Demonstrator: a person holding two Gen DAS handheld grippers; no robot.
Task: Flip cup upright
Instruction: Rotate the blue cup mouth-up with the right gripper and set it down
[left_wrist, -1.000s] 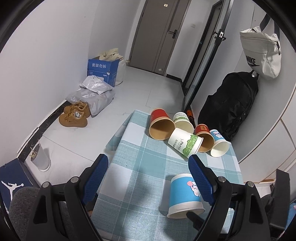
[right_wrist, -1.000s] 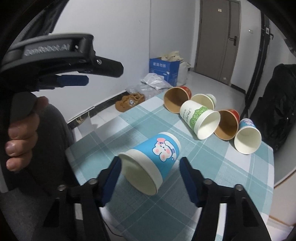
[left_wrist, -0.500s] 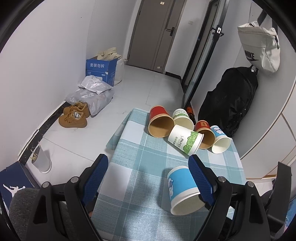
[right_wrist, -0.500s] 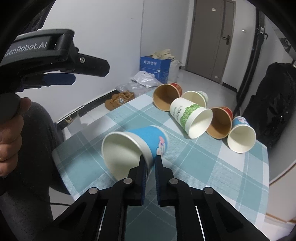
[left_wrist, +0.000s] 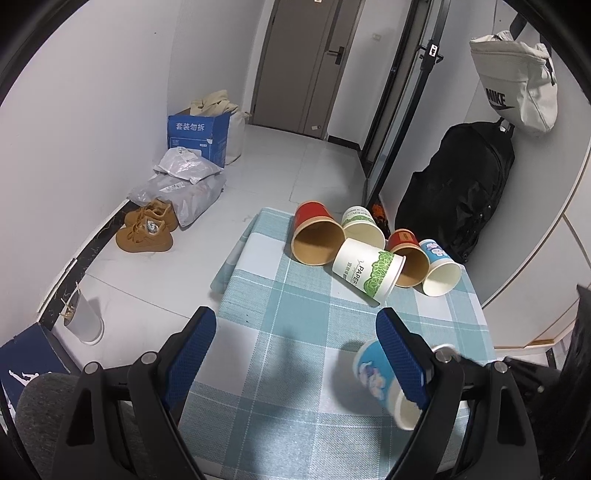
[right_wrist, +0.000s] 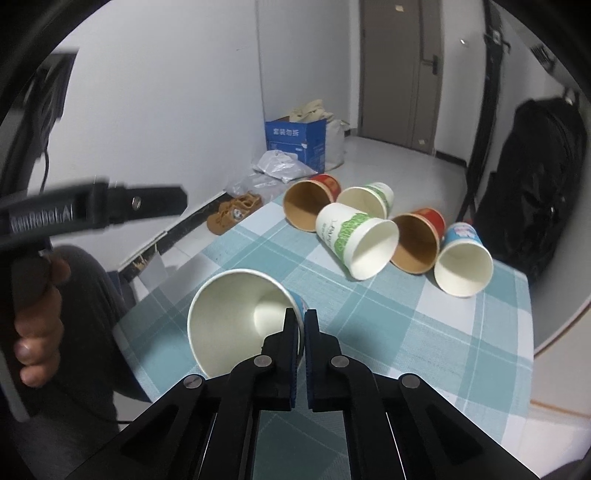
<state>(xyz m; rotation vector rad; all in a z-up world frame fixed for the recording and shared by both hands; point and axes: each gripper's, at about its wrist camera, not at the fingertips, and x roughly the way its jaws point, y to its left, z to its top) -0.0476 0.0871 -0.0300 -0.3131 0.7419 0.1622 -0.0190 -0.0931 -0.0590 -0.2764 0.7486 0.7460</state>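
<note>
On the checked counter, five paper cups are left lying on their sides in a cluster at the far end, untouched. The blue cup is pinched at its rim wall by the nearly closed right hand-held gripper and is held tilted near the counter's front, so the flip is judged partly done, with setting it upright remaining. The left hand-held gripper is held wide open and empty beside it.

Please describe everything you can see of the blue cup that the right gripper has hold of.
The blue cup looks like paper: white inside, with a rolled white rim and a blue wall bearing a cartoon print. The right gripper is shut on its wall at the rim, one finger inside and one outside. It is tilted, mouth toward the right camera, above the near part of the checked tablecloth; whether its base touches the cloth is unclear.
</note>
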